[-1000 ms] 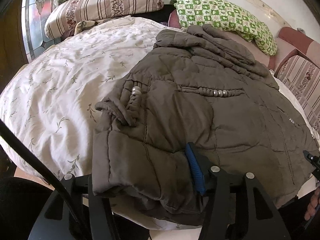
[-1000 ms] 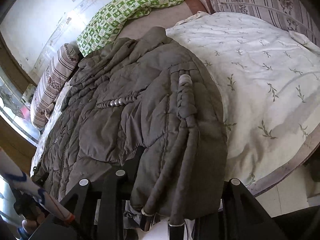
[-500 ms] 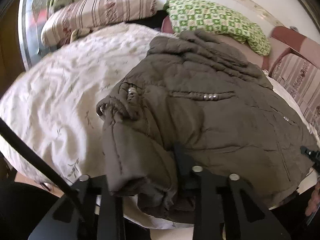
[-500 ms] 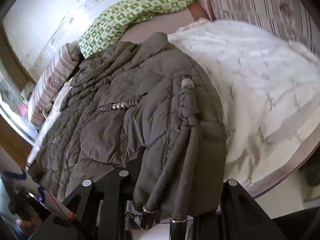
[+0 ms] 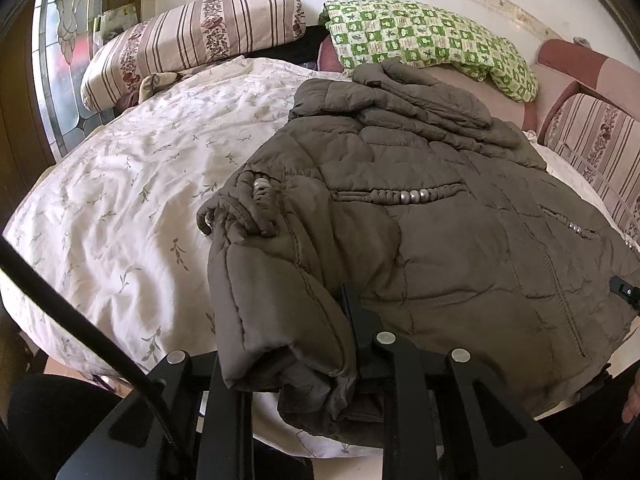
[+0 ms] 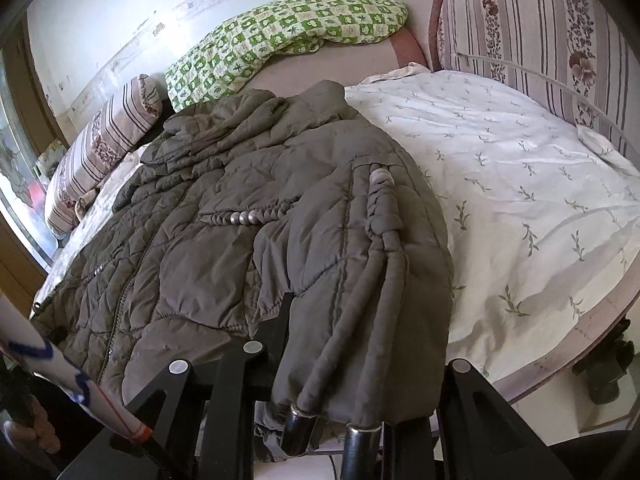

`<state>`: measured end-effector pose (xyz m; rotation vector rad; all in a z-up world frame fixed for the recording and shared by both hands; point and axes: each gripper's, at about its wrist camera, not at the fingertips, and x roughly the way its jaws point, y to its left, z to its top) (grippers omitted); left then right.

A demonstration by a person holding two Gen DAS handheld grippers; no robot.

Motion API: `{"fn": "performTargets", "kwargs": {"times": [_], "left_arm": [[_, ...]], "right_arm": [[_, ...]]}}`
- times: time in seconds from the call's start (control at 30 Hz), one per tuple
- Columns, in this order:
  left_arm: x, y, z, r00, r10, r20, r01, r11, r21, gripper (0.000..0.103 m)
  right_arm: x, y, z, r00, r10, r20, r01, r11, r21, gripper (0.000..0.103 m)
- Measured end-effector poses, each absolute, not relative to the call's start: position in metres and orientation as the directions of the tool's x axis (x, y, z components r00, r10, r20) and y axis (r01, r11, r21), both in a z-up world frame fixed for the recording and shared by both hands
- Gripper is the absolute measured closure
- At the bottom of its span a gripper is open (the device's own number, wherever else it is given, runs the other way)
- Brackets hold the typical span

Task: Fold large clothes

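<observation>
- A padded brown jacket (image 5: 420,240) is spread on a bed covered by a white leaf-print quilt (image 5: 132,200); its hem hangs at the near edge of the bed.
- The jacket's near corner is bunched and clamped in the left gripper (image 5: 304,364); the jaws have just been closing and are now pressed narrowly on the thick fabric fold.
- In the right wrist view, the jacket (image 6: 248,216) lies across the middle, with its other hem corner gripped by the right gripper (image 6: 340,380).
- The right jaws have been closing as well; cloth and two cords with dark metal tips (image 6: 300,426) are seen between them.
- A braided cord with silver beads (image 5: 408,196) is sewn across the jacket's front.
- A green checked pillow (image 5: 432,44) is placed beyond the jacket's collar, near the wall.
- A striped bolster (image 5: 192,44) is seen at the far left of the bed in the left view.
- A striped headboard cushion (image 6: 532,28) is seen behind the quilt in the right view.
</observation>
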<state>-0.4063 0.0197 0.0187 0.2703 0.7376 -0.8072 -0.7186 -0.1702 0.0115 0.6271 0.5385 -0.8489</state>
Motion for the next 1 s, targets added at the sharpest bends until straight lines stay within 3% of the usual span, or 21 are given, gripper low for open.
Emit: {"fn": "performTargets", "kwargs": {"times": [0.43, 1.0], "left_arm": [[-0.416, 0.009, 0.045, 0.515, -0.524, -0.678, 0.739, 0.672, 0.042, 0.085], [-0.419, 0.008, 0.061, 0.524, -0.529, -0.668, 0.743, 0.668, 0.054, 0.085]], "right_arm": [[-0.712, -0.164, 0.043, 0.545, -0.556, -0.628, 0.813, 0.535, 0.232, 0.081], [-0.713, -0.161, 0.069, 0.558, -0.58, -0.594, 0.802, 0.56, 0.207, 0.081]]}}
